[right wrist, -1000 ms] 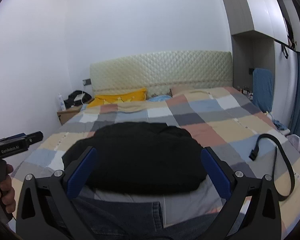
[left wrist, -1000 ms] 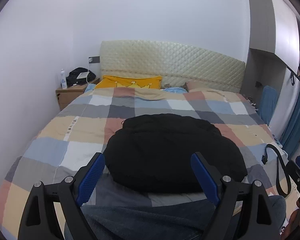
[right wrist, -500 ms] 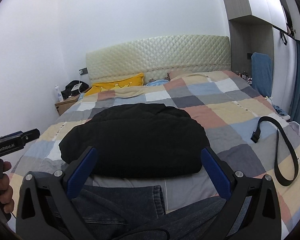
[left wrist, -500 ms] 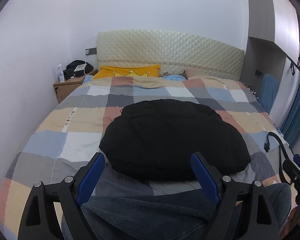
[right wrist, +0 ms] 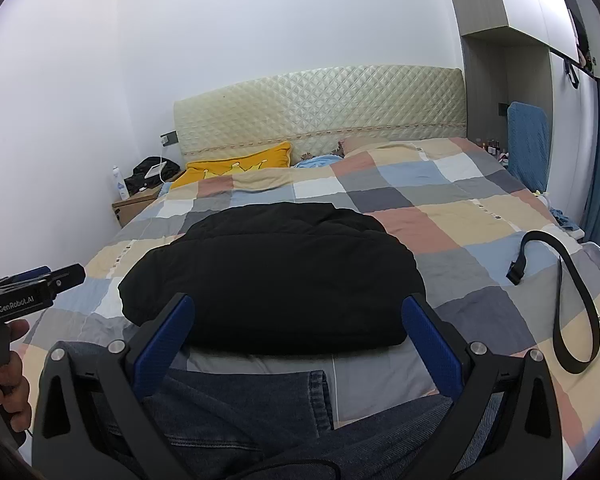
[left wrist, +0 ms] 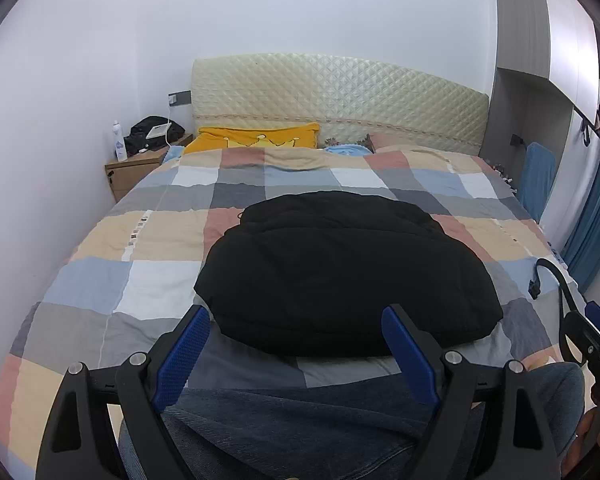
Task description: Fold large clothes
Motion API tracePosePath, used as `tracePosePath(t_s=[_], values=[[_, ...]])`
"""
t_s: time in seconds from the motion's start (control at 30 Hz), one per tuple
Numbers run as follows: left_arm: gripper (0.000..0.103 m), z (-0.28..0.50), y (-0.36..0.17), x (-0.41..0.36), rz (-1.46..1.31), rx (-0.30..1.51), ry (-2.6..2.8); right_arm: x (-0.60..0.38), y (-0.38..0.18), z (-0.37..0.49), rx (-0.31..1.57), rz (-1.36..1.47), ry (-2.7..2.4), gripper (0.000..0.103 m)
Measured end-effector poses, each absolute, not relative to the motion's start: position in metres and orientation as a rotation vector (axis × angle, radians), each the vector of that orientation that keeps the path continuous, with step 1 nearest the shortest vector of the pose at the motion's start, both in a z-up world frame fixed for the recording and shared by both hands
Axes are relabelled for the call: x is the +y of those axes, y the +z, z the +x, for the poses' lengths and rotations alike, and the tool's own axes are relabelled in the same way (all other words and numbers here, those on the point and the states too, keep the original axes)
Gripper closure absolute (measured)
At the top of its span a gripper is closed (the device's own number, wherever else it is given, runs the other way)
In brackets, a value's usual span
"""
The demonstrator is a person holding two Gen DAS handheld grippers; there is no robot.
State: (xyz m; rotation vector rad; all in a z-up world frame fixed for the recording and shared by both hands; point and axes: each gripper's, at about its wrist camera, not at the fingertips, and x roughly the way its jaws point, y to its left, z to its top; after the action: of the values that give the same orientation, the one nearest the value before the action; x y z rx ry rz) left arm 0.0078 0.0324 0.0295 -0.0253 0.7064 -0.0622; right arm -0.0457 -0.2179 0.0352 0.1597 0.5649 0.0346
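A folded black padded jacket [left wrist: 340, 272] [right wrist: 276, 276] lies as a rounded bundle in the middle of the checked bedspread [left wrist: 112, 248] [right wrist: 460, 216]. Blue denim jeans [left wrist: 300, 428] [right wrist: 236, 416] lie at the bed's near edge, under both grippers. My left gripper [left wrist: 296, 332] hovers open above the jeans, just short of the jacket's near edge, with nothing between its blue pads. My right gripper [right wrist: 300, 320] is likewise open and holds nothing. The left gripper's body, held by a hand, shows at the left of the right wrist view.
A black belt [right wrist: 572, 304] [left wrist: 552, 280] loops on the bed's right side. A yellow pillow [left wrist: 256, 140] and padded headboard [left wrist: 332, 104] are at the far end. A wooden nightstand [left wrist: 134, 168] with a bottle and dark bag stands far left; blue curtains [left wrist: 596, 216] hang at the right.
Both views have tilted slightly downward, so the jacket and bed sit higher and fuller in frame. Both grippers stay open; nothing was grasped.
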Motion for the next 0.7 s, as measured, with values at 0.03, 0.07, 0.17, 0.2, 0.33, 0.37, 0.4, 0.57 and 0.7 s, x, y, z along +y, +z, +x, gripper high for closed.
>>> tracePosePath(t_s=[0.03, 0.07, 0.17, 0.2, 0.33, 0.37, 0.4, 0.57, 0.7], values=[[0.015, 0.008, 0.0295, 0.0318, -0.024, 0.707, -0.063, -0.2176, 0.0353, -0.0453, 0.564, 0.16, 0.034, 0.0], [0.015, 0.0083, 0.0294, 0.0308, -0.023, 0.708, -0.065, -0.2171, 0.0357, -0.0443, 0.563, 0.161, 0.033, 0.0], [0.015, 0.0085, 0.0294, 0.0302, -0.024, 0.708, -0.068, -0.2166, 0.0358, -0.0429, 0.56, 0.163, 0.031, 0.0], [0.015, 0.0086, 0.0294, 0.0298, -0.026, 0.709, -0.07, -0.2165, 0.0357, -0.0426, 0.559, 0.163, 0.03, 0.0], [0.015, 0.0081, 0.0296, 0.0291, -0.023, 0.706, -0.075, -0.2165, 0.0354, -0.0419, 0.559, 0.167, 0.03, 0.0], [0.015, 0.0077, 0.03, 0.0289, -0.015, 0.701, -0.076, -0.2162, 0.0354, -0.0418, 0.559, 0.164, 0.028, 0.0], [0.015, 0.0068, 0.0305, 0.0287, -0.008, 0.694, -0.073, -0.2167, 0.0355, -0.0421, 0.561, 0.163, 0.029, 0.0], [0.015, 0.006, 0.03, 0.0291, -0.02, 0.697, -0.087, -0.2171, 0.0336, -0.042, 0.565, 0.163, 0.032, 0.0], [0.015, 0.0064, 0.0308, 0.0307, -0.028, 0.698, -0.089, -0.2199, 0.034, -0.0436, 0.557, 0.161, 0.023, 0.0]])
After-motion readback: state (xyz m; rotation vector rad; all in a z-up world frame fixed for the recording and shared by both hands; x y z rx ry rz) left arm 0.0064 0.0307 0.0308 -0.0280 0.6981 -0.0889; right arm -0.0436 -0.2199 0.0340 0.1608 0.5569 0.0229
